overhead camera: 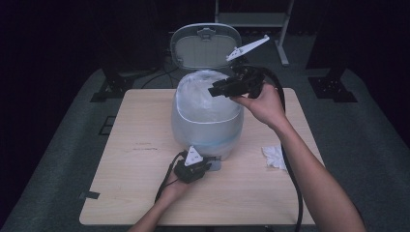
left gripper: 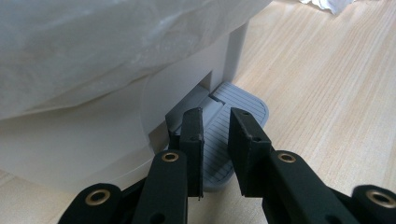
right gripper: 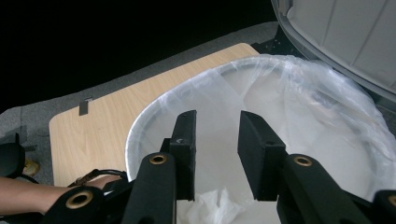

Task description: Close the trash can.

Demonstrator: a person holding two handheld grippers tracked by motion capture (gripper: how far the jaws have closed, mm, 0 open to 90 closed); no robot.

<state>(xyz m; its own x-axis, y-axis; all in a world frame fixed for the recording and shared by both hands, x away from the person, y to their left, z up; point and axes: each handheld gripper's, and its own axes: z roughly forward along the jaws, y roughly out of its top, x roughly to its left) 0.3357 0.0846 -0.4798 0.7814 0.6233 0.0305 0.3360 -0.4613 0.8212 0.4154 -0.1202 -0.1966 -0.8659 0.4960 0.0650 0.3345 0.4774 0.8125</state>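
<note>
A white pedal bin point(overhead camera: 207, 123) lined with a clear plastic bag point(right gripper: 322, 107) stands mid-table, its lid point(overhead camera: 205, 46) swung up. My left gripper point(overhead camera: 207, 166) is low at the bin's foot. In the left gripper view its tips point(left gripper: 215, 114) rest over the grey ribbed pedal point(left gripper: 245, 105), the jaws slightly apart with nothing between them. My right gripper point(overhead camera: 213, 91) hovers over the bin's mouth, pointing in. In the right gripper view it point(right gripper: 217, 116) is open and empty, with a crumpled white tissue point(right gripper: 210, 203) lying in the bag below.
Another crumpled tissue point(overhead camera: 274, 157) lies on the wooden table point(overhead camera: 135, 183) to the right of the bin. A small dark tape strip point(overhead camera: 89, 195) sits at the table's front left edge. Dark floor and stand legs surround the table.
</note>
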